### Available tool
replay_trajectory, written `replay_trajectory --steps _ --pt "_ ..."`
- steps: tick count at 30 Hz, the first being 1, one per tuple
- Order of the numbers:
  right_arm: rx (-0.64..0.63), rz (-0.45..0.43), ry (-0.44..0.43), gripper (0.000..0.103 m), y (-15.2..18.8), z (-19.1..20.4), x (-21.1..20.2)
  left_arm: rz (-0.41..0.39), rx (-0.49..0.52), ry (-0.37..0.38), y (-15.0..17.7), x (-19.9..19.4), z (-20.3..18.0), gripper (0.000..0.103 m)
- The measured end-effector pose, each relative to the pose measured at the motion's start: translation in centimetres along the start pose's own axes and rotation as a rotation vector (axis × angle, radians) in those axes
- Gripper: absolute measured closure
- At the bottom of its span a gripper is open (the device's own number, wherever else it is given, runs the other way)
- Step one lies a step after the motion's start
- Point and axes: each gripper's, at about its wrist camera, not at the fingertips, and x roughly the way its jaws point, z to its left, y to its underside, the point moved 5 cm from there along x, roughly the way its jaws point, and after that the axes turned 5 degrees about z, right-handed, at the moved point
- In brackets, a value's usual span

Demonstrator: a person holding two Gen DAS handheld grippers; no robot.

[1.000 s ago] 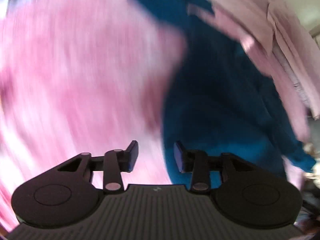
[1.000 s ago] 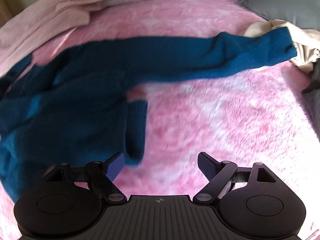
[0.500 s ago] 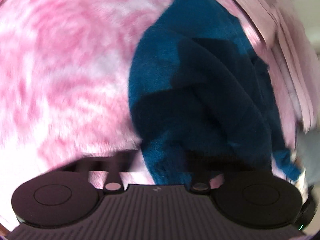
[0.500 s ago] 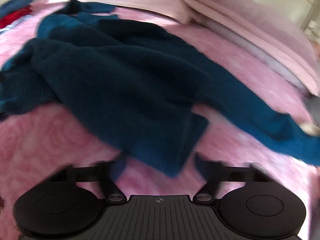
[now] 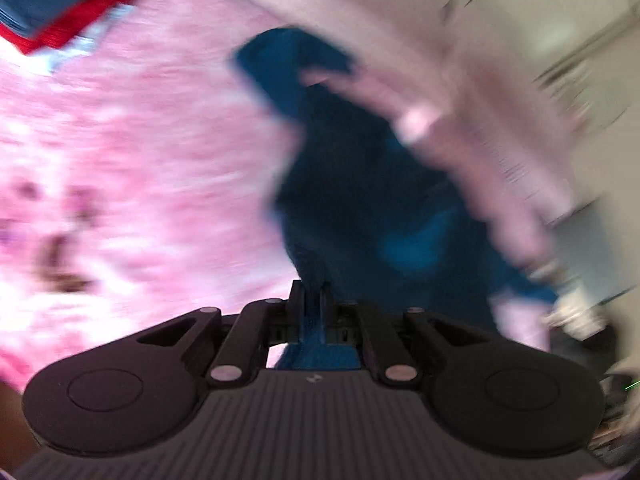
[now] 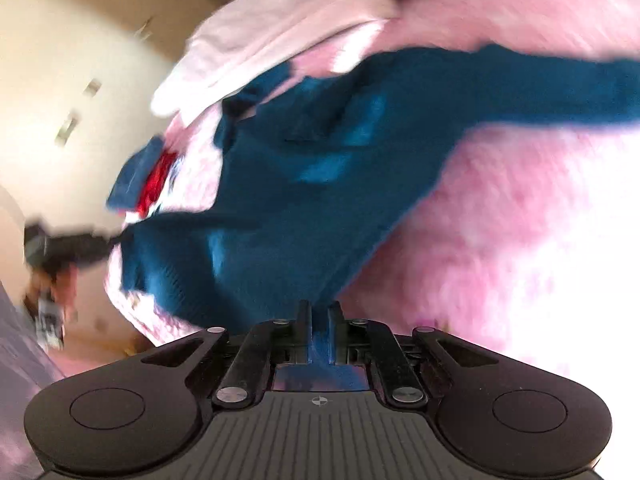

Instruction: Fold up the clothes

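A teal knitted sweater [image 5: 360, 184] lies partly lifted over a fluffy pink blanket [image 5: 140, 168]. My left gripper [image 5: 310, 292] is shut on an edge of the sweater, with teal fabric pinched between its fingers. In the right wrist view the same sweater [image 6: 312, 168] stretches away from me, one sleeve running off to the right. My right gripper [image 6: 319, 312] is shut on another edge of it, fabric showing between the pads. At the left edge of that view, the other gripper [image 6: 60, 248] holds the far corner. Both views are blurred by motion.
Pale pink bedding [image 5: 420, 60] is piled along the far side of the blanket [image 6: 540, 220]. A folded blue and red garment [image 5: 60, 8] lies at the top left, also seen as a blue and red garment [image 6: 144, 180] in the right wrist view. A cream wall [image 6: 80, 60] is behind.
Both grippers were open above the sweater a second ago. They came down, closed on its edges, and have lifted the fabric up off the blanket.
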Motion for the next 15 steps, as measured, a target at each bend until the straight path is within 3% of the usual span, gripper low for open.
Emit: replay_trajectory --steps 2,3,4,5,6,8,15 --pt "0.046 0.065 0.110 0.082 1.6 -1.3 1.9 0.083 -0.011 -0.053 2.0 2.3 0.9 0.096" --pt "0.060 0.102 0.185 0.054 2.5 -1.9 3.2 0.124 -0.016 -0.079 3.0 3.5 1.3 0.096" --pt "0.073 0.138 0.261 0.042 3.3 -2.6 4.5 0.166 -0.022 -0.105 4.0 4.6 1.8 0.095" --pt "0.095 0.149 0.295 0.042 4.0 -3.0 5.6 0.170 -0.019 -0.104 4.5 5.5 1.6 0.088" --pt "0.130 0.134 0.285 0.042 4.3 -3.1 6.3 0.175 -0.016 -0.103 5.0 6.4 1.4 0.079" --pt "0.224 0.076 0.247 0.042 4.6 -3.2 7.1 0.157 -0.001 -0.122 5.4 7.6 1.2 0.073" --pt "0.469 -0.035 0.172 0.042 4.8 -3.9 9.3 0.154 0.014 -0.191 4.5 9.9 2.8 0.066"
